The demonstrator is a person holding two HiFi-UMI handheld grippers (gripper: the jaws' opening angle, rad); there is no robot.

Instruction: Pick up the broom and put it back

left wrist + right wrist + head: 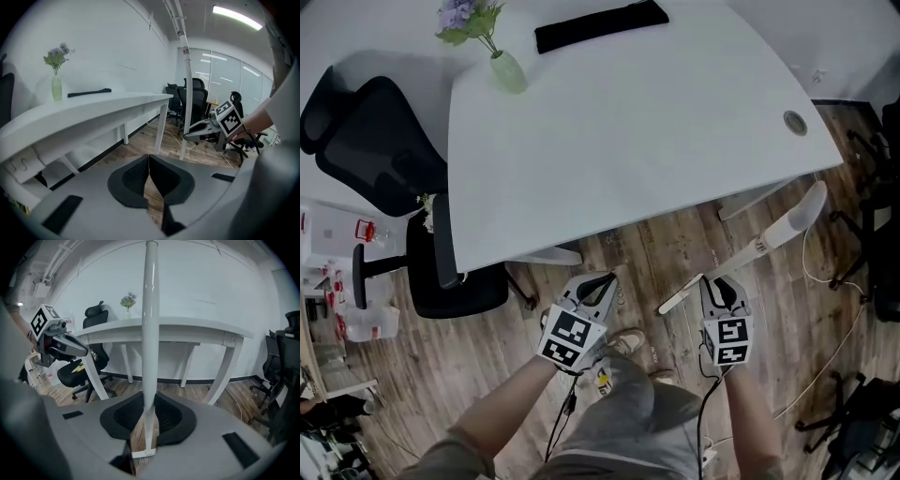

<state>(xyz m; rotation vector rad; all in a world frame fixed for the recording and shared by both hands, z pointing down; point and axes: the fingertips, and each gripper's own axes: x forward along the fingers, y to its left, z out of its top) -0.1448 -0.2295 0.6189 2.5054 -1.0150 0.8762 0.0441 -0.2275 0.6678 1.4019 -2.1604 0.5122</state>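
The broom [759, 246] is a long white stick with a wider pale end, slanting over the wood floor just past the table's near edge. My right gripper [717, 286] is shut on its thin handle near the lower end. In the right gripper view the handle [150, 333] rises straight up from between the pads of that gripper [149, 404]. From the left gripper view the same handle [186, 93] stands upright by the table. My left gripper [598, 281] hovers to the left of the broom, its jaws [149, 161] shut and holding nothing.
A white table [656, 141] carries a vase of flowers [506, 70] and a flat black bar [600, 25]. A black office chair [384, 141] stands at its left end. More dark chairs [872, 187] and a loose cable [825, 356] are on the right.
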